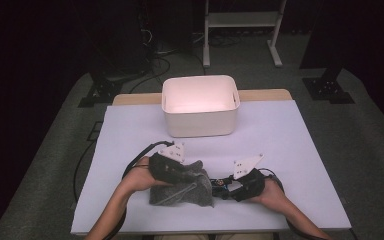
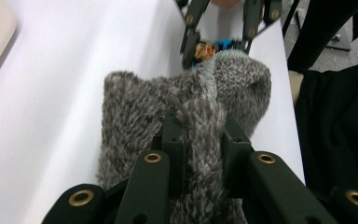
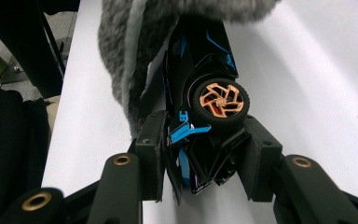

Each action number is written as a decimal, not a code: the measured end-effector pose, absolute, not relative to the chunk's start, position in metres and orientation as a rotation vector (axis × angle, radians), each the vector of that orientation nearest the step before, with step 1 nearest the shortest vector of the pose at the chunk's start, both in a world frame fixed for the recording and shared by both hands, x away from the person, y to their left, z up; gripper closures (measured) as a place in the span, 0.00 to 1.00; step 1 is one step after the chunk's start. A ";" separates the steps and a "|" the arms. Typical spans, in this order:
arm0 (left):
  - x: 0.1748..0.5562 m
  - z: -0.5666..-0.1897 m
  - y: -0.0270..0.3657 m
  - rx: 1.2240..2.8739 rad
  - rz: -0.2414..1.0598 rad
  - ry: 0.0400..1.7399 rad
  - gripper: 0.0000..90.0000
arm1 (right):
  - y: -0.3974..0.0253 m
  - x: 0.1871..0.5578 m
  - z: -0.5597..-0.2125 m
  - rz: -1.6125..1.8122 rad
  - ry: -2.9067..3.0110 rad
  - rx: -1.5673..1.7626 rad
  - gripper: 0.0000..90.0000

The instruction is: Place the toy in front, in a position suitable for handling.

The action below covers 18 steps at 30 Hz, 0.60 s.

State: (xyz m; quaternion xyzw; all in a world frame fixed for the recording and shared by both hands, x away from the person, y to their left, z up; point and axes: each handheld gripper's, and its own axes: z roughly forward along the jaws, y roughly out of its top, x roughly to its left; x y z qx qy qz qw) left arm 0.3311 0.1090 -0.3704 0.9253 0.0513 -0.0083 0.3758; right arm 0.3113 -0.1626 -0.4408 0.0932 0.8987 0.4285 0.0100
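From above, a grey fuzzy pouch (image 1: 181, 186) lies on the white tabletop (image 1: 290, 150) near its front edge, well in front of a white bin (image 1: 200, 105). The left tool (image 1: 190, 175) rests on the pouch; the right tool (image 1: 223, 185) meets its right end.

In the left gripper view, the left tool (image 2: 200, 135) pinches a fold of the pouch (image 2: 135, 107) between its jaws.

In the right gripper view, the right tool (image 3: 205, 140) clamps a black and blue toy car (image 3: 200, 60) with an orange wheel, its front tucked under the pouch (image 3: 121, 51).
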 end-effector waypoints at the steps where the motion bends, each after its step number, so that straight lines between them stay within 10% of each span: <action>1: 0.331 -0.371 0.104 2.371 -0.021 0.120 0.84 | -0.163 0.311 -0.441 1.336 2.806 0.292 0.63; 18: 0.327 -0.379 0.070 2.400 0.022 0.059 0.54 | -0.161 0.311 -0.441 1.325 2.809 0.291 0.62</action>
